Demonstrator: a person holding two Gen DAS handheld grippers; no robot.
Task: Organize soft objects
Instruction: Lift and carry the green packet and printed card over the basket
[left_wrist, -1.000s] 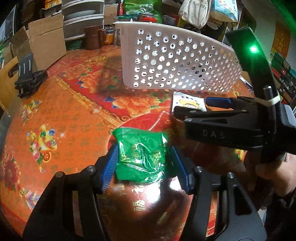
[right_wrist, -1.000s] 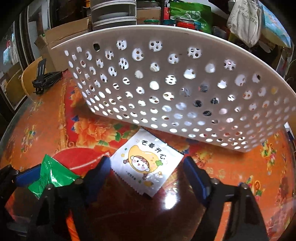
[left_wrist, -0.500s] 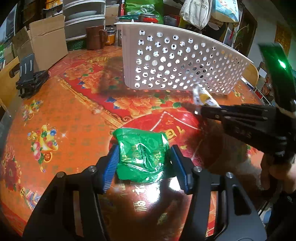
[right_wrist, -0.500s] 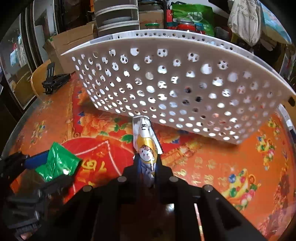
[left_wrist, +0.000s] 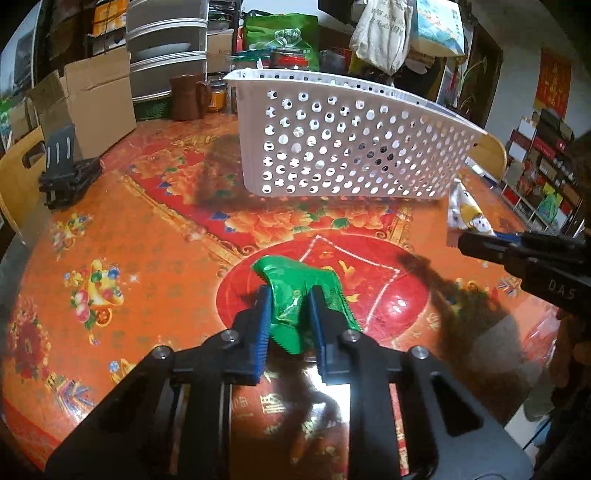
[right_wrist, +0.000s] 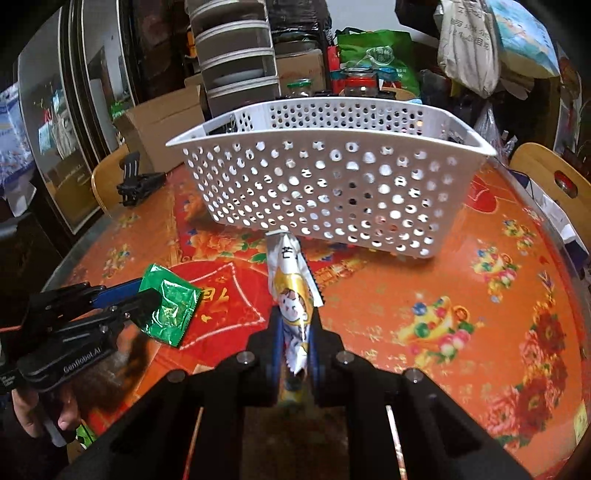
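Pinching a crumpled green packet between its blue pads, the left gripper has the packet pressed at the middle, so the foil bulges out ahead of and below the fingertips. In the right wrist view the same packet looks lifted a little off the red-and-orange tablecloth, though contact with the cloth cannot be ruled out. The right gripper is likewise pressed together on a white-and-yellow cartoon packet, folded lengthwise in the grip, its long axis running straight ahead along the fingers toward the basket.

Beyond both claws stands the white perforated basket, upright on the cloth, its open top higher than either packet. From the right gripper it lies dead ahead and near, the packet's tip just short of its front wall. From the left gripper the basket lies ahead and slightly to the right, farther off. By my reading, the right hand is the nearer and should go first: up, forward over the rim, then release. The wall, not the distance, is the obstacle.

Off to the left a black clamp-like stand sits by a cardboard box, well clear.
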